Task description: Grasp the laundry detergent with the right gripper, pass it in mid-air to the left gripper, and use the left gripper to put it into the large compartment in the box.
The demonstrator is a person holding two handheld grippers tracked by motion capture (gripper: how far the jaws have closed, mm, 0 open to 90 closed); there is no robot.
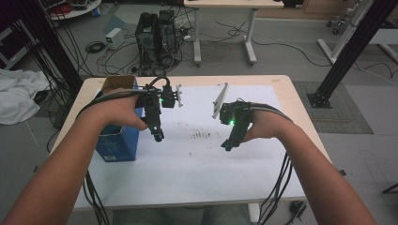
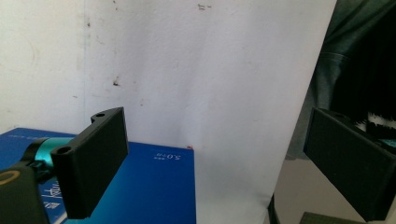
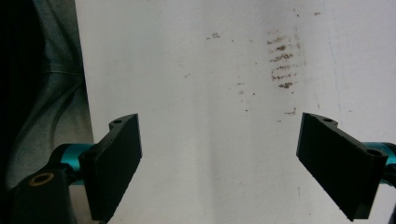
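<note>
Both grippers hang above the white sheet [image 1: 202, 154], jaws spread, nothing between them. The blue box [image 2: 154, 186] lies just beneath the left gripper [image 2: 205, 163]; likely the target, so descend squarely. The right gripper [image 3: 219, 163] faces smudged paper.

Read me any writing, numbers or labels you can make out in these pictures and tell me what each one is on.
"5.0": small white print on the top face of the blue box, seen upside down in the left gripper view; the characters after it are too blurred to read.
Larger white lettering on the box beside the left gripper: partly hidden, unreadable.
White print low on the box's side in the high view: too small to read.
</note>
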